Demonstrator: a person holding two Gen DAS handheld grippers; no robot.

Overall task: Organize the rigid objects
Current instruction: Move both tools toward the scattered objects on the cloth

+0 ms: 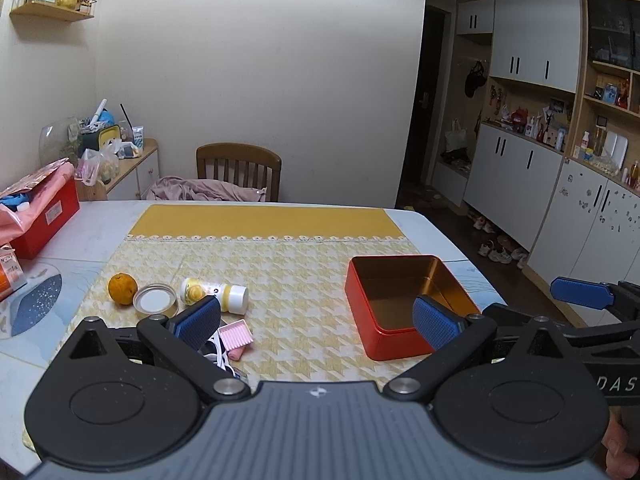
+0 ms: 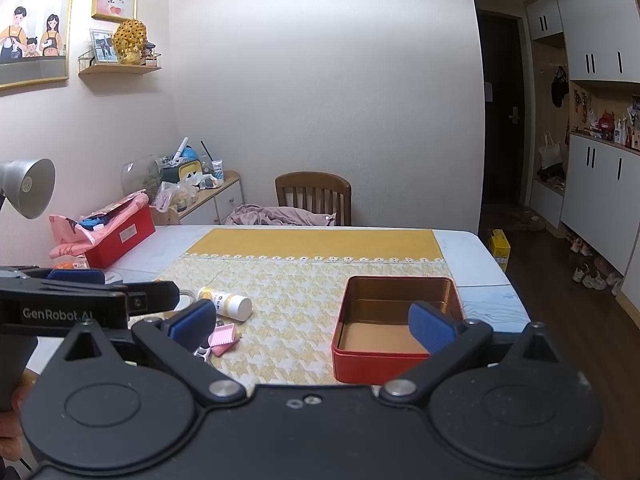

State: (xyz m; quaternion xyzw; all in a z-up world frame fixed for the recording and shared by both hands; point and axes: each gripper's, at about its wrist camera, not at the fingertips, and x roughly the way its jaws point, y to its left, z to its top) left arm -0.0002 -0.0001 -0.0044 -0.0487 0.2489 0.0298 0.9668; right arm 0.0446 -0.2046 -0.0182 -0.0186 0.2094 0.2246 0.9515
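Red tin point(image 1: 394, 312), empty, sits right on the mat; the white bottle point(image 1: 214, 294) lies on its side, left, long axis crosswise. We hold left gripper point(image 1: 316, 318) and right gripper point(image 2: 312, 322) wide, empty; left is nearer the bottle.

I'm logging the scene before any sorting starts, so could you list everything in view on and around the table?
tin box: 1, red outside, gold inside, open and empty, right side of the mat
bottle: 1, white and yellow, lying on its side, left side of the mat
orange fruit: 1, orange, left edge of the mat
round lid: 1, metal rim, white centre, between fruit and bottle
pink tray: 1, pink, near the bottle
mat: 1, yellow patterned, on the table
red box: 1, far left of the table
chair: 1, wooden, behind the table
left gripper: fingers blue, open
right gripper: fingers blue, open
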